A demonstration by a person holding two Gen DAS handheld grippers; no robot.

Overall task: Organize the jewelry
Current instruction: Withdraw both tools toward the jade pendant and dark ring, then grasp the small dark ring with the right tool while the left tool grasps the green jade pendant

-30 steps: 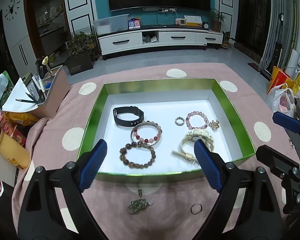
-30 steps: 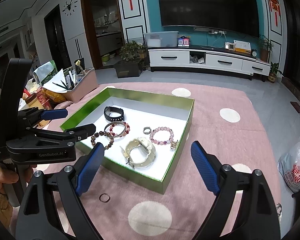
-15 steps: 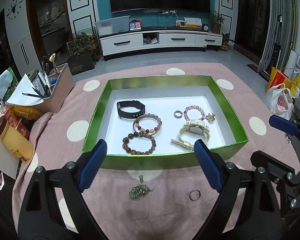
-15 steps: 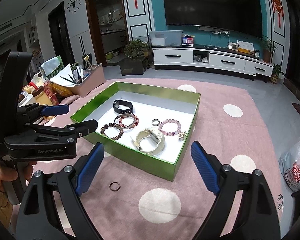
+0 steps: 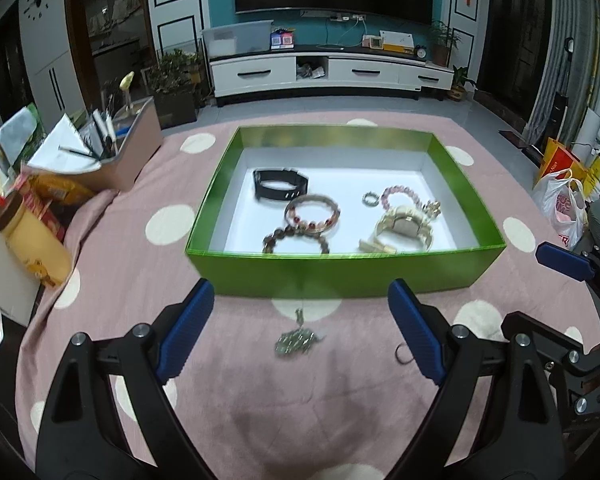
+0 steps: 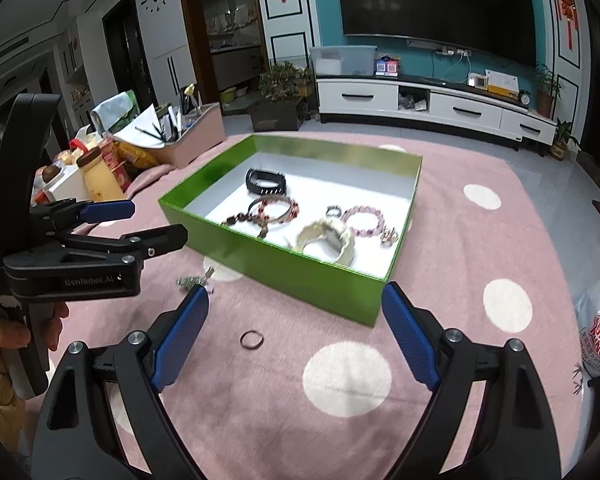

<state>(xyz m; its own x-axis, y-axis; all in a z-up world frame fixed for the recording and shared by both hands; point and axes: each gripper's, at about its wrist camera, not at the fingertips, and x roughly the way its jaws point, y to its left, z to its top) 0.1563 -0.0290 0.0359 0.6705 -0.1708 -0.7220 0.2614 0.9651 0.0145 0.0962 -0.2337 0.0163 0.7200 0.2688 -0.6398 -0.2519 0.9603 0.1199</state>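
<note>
A green box (image 5: 340, 270) (image 6: 300, 268) on the pink dotted cloth holds a black band (image 5: 280, 185), bead bracelets (image 5: 312, 212), a cream watch (image 5: 404, 226) and a small ring (image 5: 370, 199). A silvery chain pendant (image 5: 296, 340) (image 6: 192, 280) and a dark ring (image 5: 402, 354) (image 6: 252, 339) lie on the cloth in front of the box. My left gripper (image 5: 300, 328) is open and empty, above the pendant. My right gripper (image 6: 296, 332) is open and empty, above the dark ring.
A pink organiser with pens (image 5: 116, 152) and a yellow bottle (image 5: 32, 246) with snack packs stand at the left. A white plastic bag (image 5: 564, 208) sits off the right edge. The left gripper's body (image 6: 80, 256) shows at the left of the right wrist view.
Both grippers have drawn back toward me and dropped lower. The box now lies farther off, and the pendant and dark ring sit between the fingers.
</note>
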